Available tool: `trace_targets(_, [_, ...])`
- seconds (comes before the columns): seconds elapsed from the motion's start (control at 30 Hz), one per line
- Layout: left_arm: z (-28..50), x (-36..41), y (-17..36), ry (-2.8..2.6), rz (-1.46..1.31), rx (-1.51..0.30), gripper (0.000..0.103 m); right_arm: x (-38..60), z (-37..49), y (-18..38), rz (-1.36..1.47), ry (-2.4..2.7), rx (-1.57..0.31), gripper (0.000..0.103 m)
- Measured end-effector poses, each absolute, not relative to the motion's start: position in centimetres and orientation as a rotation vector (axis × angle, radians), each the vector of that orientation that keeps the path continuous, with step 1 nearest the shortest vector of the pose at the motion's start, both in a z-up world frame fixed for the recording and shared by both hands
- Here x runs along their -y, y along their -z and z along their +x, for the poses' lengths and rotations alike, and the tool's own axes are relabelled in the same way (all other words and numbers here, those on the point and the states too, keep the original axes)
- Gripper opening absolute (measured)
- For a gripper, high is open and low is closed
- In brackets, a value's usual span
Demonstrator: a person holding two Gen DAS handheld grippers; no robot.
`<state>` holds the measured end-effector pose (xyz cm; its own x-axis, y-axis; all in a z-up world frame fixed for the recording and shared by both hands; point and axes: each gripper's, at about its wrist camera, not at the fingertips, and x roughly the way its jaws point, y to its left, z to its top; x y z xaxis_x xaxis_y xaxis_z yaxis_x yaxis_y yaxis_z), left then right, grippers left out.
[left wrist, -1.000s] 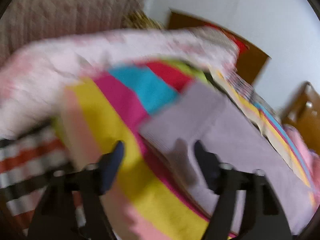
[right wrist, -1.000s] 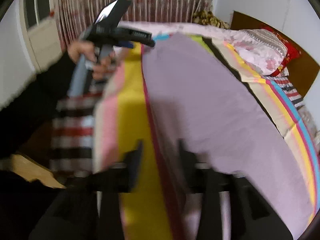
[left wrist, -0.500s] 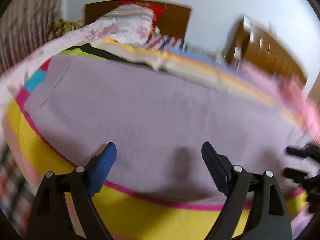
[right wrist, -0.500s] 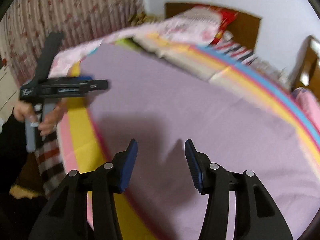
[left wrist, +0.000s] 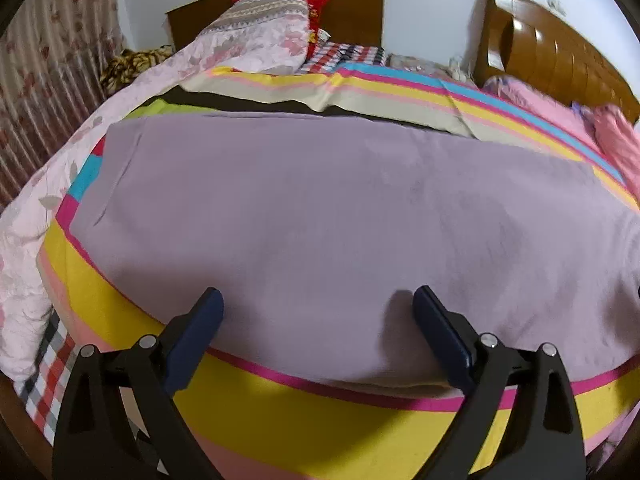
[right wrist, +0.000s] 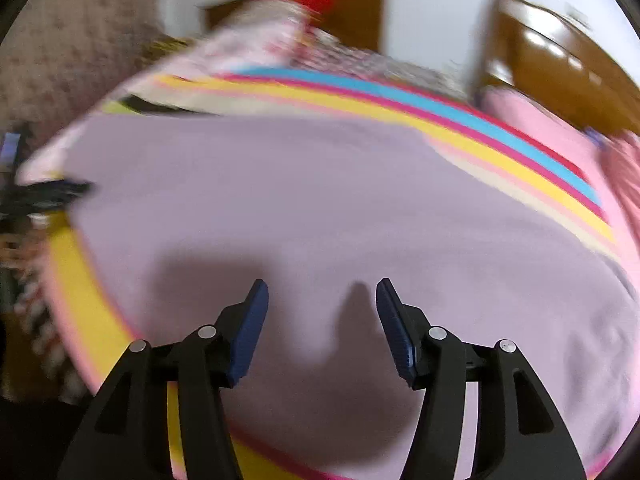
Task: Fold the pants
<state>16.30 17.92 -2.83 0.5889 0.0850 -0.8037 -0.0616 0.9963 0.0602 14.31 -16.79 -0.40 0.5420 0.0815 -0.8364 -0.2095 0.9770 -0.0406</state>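
Note:
Lilac pants (left wrist: 320,208) lie spread flat across the striped bedsheet (left wrist: 304,412), filling the middle of both wrist views. My left gripper (left wrist: 318,304) hovers over their near edge, jaws wide and still opening, nothing between them. My right gripper (right wrist: 322,296) hangs over the pants (right wrist: 312,200) farther along the same cloth; its jaws are opening too, with no cloth pinched. The right wrist view is blurred. At its left edge the other gripper (right wrist: 44,196) shows as a dark smear.
A pink floral quilt (left wrist: 44,200) is bunched along the left side of the bed. Pillows (left wrist: 276,20) and a wooden headboard (left wrist: 360,4) stand at the far end. A second wooden headboard (left wrist: 560,52) and pink bedding (left wrist: 560,120) sit at the right.
Both views swung round from the bed's side to face the headboard. The left jaws widened over the pants' near edge. The right gripper moved in over the cloth and its jaws spread.

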Motion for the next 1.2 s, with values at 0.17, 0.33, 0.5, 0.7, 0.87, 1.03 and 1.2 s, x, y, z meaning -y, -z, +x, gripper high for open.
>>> trace_targets(0.17, [17.3, -18.8, 3.1, -0.097, -0.044, -0.983, 0.102, 21.6, 11.7, 0.4, -0.048, -0.237, -0.984, 0.058])
trace_targets(0.33, [17.6, -18.7, 3.2, -0.116, -0.051, -0.986, 0.102, 27.4, 10.5, -1.0, 0.011, -0.014, -0.891, 0.066])
trace_targets(0.5, [17.6, -18.4, 3.3, -0.159, -0.07, -0.973, 0.102, 31.2, 8.3, 0.9, 0.039, -0.012, -0.957, 0.065])
trace_targets(0.7, [17.7, -18.2, 3.3, -0.177, -0.075, -0.96, 0.102, 32.7, 6.1, -0.4, 0.059, 0.07, -0.814, 0.065])
trace_targets(0.87, [17.8, -18.1, 3.2, -0.181, -0.073, -0.97, 0.102, 38.7, 2.9, 0.6, 0.355, 0.045, -0.709, 0.054])
trace_targets(1.03, [17.7, -17.9, 3.2, -0.197, -0.083, -0.965, 0.102, 39.8, 0.6, 0.6, 0.449, 0.032, -0.613, 0.061])
trace_targets(1.2, [17.6, -17.6, 3.2, -0.221, -0.086, -0.957, 0.102, 38.7, 2.7, 1.0, 0.395, -0.025, -0.711, 0.067])
